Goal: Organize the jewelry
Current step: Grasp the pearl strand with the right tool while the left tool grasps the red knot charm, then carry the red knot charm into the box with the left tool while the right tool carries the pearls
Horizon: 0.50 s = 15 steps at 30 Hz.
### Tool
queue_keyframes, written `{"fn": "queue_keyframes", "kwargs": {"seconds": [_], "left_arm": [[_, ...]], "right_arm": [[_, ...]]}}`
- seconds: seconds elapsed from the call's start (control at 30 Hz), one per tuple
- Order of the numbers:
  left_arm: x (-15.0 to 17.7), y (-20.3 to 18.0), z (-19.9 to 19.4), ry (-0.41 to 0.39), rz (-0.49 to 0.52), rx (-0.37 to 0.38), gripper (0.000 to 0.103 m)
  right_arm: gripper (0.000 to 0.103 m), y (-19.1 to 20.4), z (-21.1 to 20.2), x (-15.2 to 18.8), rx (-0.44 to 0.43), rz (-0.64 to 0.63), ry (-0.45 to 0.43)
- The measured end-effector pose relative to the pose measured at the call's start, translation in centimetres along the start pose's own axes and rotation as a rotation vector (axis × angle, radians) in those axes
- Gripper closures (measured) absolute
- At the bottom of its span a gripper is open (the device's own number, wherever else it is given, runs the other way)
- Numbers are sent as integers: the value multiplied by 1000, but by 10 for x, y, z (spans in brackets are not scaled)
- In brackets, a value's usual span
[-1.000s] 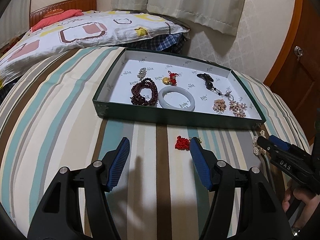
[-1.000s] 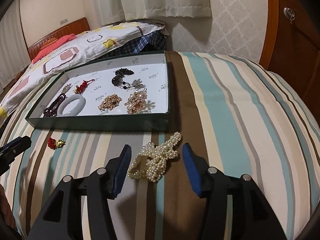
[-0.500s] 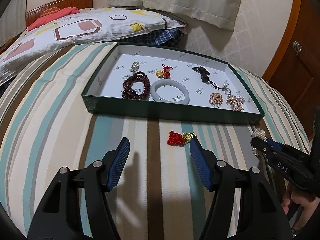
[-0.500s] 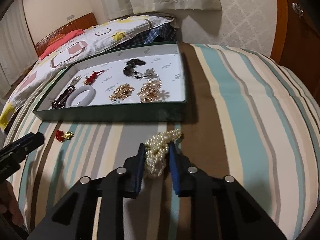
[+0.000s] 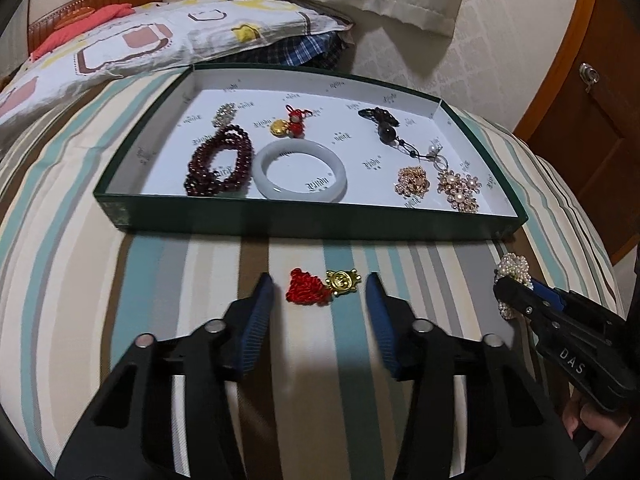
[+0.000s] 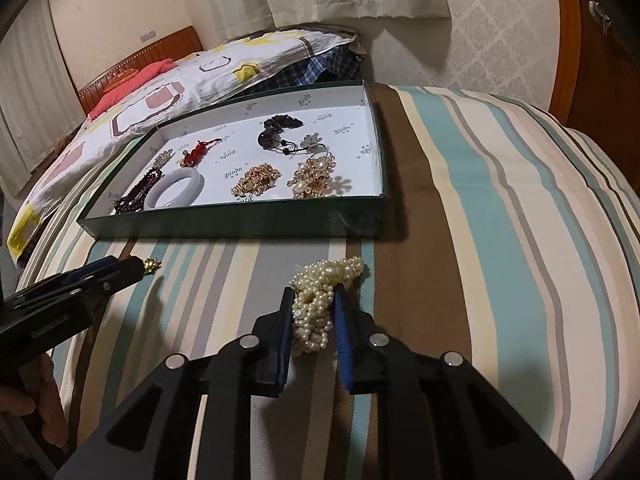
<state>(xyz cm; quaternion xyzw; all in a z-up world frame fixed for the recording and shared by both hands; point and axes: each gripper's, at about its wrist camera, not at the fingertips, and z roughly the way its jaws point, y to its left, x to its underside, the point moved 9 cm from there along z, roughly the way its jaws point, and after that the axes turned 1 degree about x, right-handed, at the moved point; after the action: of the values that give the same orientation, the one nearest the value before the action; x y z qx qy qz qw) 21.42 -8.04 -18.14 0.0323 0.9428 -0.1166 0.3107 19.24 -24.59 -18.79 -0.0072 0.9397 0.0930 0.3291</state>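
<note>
A green tray (image 5: 304,227) with a white liner stands on the striped bedcover and holds several pieces: a dark red bead bracelet (image 5: 220,166), a pale jade bangle (image 5: 301,170), gold brooches (image 5: 413,180) and a dark bead cord (image 5: 384,124). A red knot charm with a gold pendant (image 5: 320,286) lies in front of the tray, between the fingers of my open left gripper (image 5: 319,286). My right gripper (image 6: 312,304) is shut on a pearl necklace bundle (image 6: 320,300) that rests on the bedcover; it also shows in the left wrist view (image 5: 512,270).
The tray (image 6: 240,226) sits just beyond both grippers. A patterned pillow (image 5: 120,44) and a plaid cloth (image 5: 308,50) lie behind it. A wooden door (image 5: 592,112) stands at the right, where the bed's edge drops off.
My right gripper closed on the pearl bundle. My left gripper moved forward and narrowed, so the red charm now lies between its fingers.
</note>
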Motion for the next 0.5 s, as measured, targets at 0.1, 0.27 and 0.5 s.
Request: {"fn": "queue_keyframes", "kwargs": {"seconds": [0.1,0.27,0.5], "left_arm": [[0,-2,2,1,10,8,72],[1,-2,2,1,22,21,84],[5,-3,0,-7,45,26,88]], "right_arm": [[83,0,0,0,-4,5,0],[83,0,0,0,-5,5,0],[83,-1,0,0,-3,4,0]]}}
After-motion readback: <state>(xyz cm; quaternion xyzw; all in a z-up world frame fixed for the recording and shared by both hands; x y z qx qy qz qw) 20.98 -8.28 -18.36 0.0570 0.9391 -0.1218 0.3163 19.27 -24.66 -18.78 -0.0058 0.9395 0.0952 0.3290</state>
